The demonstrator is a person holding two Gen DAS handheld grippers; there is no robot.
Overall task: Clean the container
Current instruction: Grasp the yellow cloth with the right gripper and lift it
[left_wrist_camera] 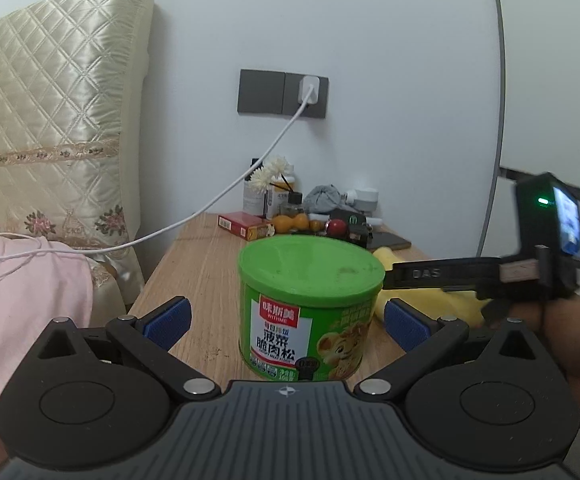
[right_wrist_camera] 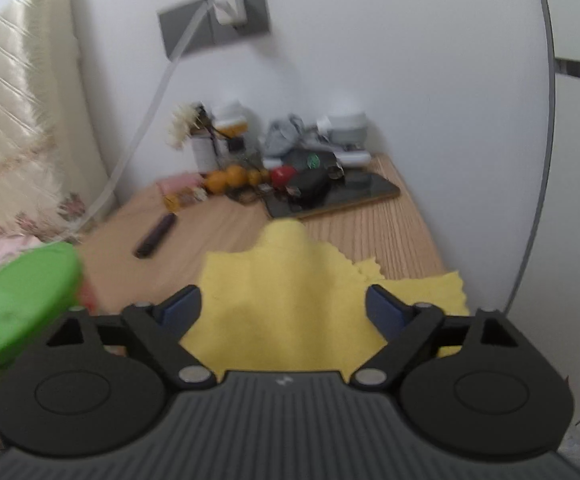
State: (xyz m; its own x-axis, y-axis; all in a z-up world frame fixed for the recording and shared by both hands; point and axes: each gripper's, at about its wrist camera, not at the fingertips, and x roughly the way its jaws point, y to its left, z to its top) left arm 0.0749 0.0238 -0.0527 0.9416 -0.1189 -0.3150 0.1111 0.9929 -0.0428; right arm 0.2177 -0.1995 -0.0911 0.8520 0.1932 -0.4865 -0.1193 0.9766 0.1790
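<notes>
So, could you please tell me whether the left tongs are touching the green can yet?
Apart. The left wrist view shows bare table between each blue pad of the left tongs and the green can.

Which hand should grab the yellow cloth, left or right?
Right. The right gripper hangs open straight over the yellow cloth; the left gripper is open around the green can.
</notes>
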